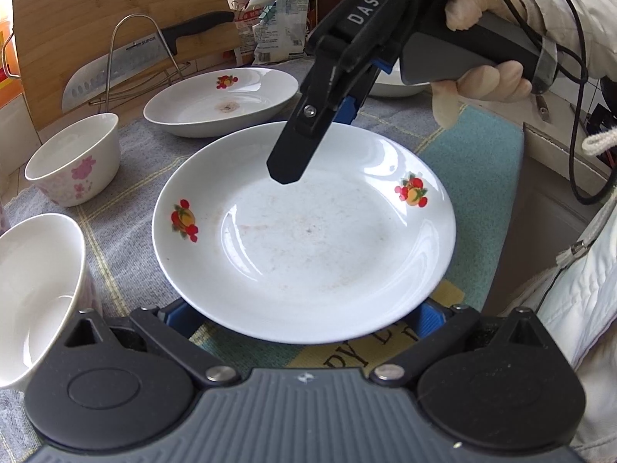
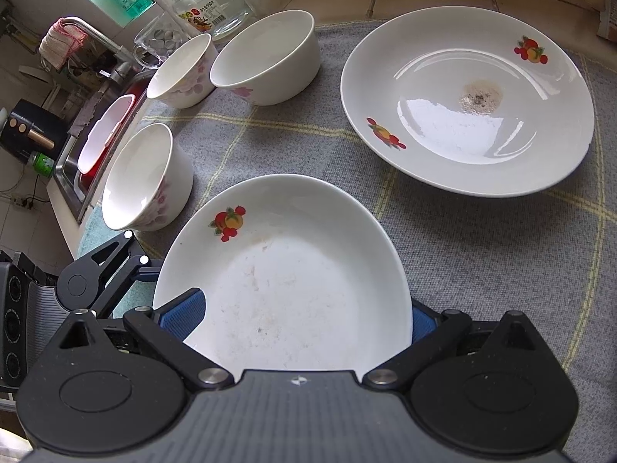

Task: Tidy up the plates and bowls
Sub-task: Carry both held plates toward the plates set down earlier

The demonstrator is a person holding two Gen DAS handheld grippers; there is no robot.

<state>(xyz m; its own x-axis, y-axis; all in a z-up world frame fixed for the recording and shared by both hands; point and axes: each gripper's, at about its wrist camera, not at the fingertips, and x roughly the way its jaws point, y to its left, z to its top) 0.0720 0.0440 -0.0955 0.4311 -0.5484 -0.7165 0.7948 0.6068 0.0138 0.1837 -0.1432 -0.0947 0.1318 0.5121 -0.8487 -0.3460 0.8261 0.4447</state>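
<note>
A white plate with fruit prints (image 1: 304, 239) sits in front of my left gripper (image 1: 297, 320); its near rim lies between the wide-spread blue pads, which do not visibly clamp it. My right gripper (image 1: 293, 154) reaches over the plate's far rim from above; in its own view (image 2: 297, 324) the plate's (image 2: 285, 281) edge lies between its pads, one above and one below. A second fruit-print plate (image 1: 219, 100) lies farther back, with a brown stain; it also shows in the right wrist view (image 2: 466, 115). Three white bowls with pink flowers (image 2: 148, 177) (image 2: 181, 71) (image 2: 266, 58) stand to the side.
A grey checked cloth (image 2: 482, 250) covers the counter. A cleaver (image 1: 115, 65) leans in a wire rack against a wooden board (image 1: 96, 7). Glass jars (image 2: 208, 0) and a sink (image 2: 85, 146) lie beyond the bowls. Another white dish (image 1: 397, 87) sits behind my right gripper.
</note>
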